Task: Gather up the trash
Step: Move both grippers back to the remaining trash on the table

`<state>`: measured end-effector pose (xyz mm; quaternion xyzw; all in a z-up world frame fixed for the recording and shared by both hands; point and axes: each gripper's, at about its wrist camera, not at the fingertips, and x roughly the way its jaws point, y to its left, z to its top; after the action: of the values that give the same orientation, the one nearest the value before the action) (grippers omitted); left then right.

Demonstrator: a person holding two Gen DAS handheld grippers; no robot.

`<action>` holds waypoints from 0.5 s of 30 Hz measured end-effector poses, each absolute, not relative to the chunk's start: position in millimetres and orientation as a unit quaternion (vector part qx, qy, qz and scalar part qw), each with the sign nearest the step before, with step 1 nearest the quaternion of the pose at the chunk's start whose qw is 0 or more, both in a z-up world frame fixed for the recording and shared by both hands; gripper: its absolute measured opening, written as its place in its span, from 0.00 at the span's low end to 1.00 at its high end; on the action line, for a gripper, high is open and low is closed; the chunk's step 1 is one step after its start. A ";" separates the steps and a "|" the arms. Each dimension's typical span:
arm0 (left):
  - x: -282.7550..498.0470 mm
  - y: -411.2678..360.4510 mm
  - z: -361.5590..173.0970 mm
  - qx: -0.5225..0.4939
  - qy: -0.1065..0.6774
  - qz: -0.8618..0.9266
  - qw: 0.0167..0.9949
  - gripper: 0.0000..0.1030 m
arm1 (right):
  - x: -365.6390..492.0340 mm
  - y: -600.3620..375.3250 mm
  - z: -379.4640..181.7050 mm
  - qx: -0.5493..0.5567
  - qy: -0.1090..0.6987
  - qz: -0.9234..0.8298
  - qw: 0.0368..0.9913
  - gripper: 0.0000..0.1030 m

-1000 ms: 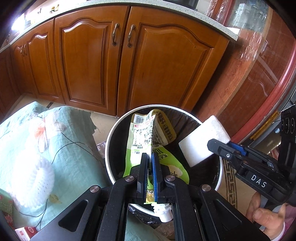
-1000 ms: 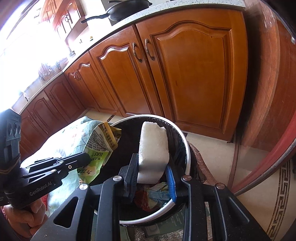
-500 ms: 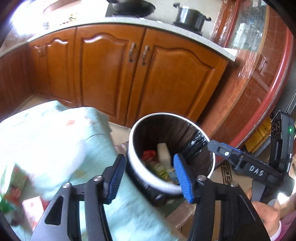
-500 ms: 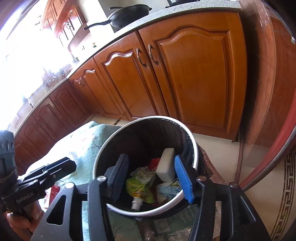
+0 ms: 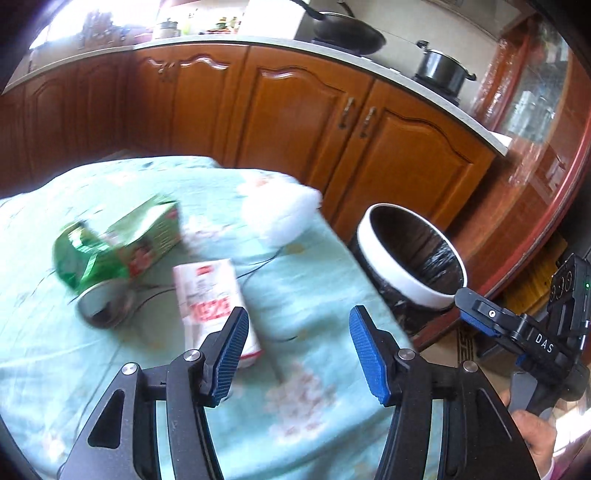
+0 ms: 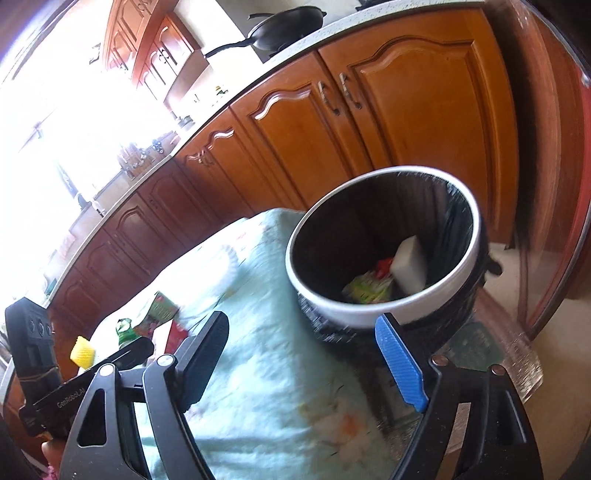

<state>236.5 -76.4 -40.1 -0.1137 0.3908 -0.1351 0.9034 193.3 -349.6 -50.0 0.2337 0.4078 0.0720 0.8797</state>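
Note:
The white-rimmed trash bin [image 5: 413, 284] with a black liner stands beside the table; in the right wrist view [image 6: 369, 314] a white foam block [image 6: 408, 267] and a green wrapper [image 6: 367, 290] lie inside it. On the light green tablecloth [image 5: 303, 288] lie a white and red carton [image 5: 214, 295], a crushed green can [image 5: 96, 269], a green packet [image 5: 155, 229] and a white foam net [image 5: 280, 214]. My left gripper [image 5: 295, 350] is open and empty above the cloth, right of the carton. My right gripper [image 6: 306, 362] is open and empty, near the bin's rim.
Wooden kitchen cabinets [image 5: 295, 118] run behind the table and bin. A wok [image 5: 347, 35] and a pot [image 5: 441, 70] sit on the counter. A yellow foam net [image 6: 83, 350] lies at the table's far side. A red-framed glass door [image 5: 546, 155] stands right of the bin.
Both grippers opened over the bin: the green wrapper and the foam block fell in. Both then pulled back, the left swinging left over the table.

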 end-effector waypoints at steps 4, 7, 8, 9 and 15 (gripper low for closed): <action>214.3 -43.7 -37.3 -0.130 0.386 -0.109 0.907 0.55 | 188.3 -326.3 -53.7 0.234 0.419 0.091 0.872 0.82; 202.6 -20.6 -35.0 -0.137 0.383 -0.087 0.909 0.55 | 186.8 -309.9 -55.4 0.230 0.426 0.105 0.869 0.82; 200.4 -12.9 -36.0 -0.141 0.384 -0.081 0.909 0.55 | 183.3 -303.3 -56.7 0.228 0.427 0.109 0.868 0.82; 198.4 -7.2 -37.1 -0.146 0.385 -0.074 0.908 0.55 | 183.2 -297.1 -57.6 0.226 0.430 0.114 0.867 0.82; 192.5 26.0 -37.7 -0.161 0.386 -0.049 0.907 0.55 | 185.4 -263.5 -61.1 0.209 0.441 0.145 0.861 0.82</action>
<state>192.5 26.0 -37.7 -0.1610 0.3865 -0.0490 0.9068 185.4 -263.5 -61.1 0.2086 0.4411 0.1452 0.8607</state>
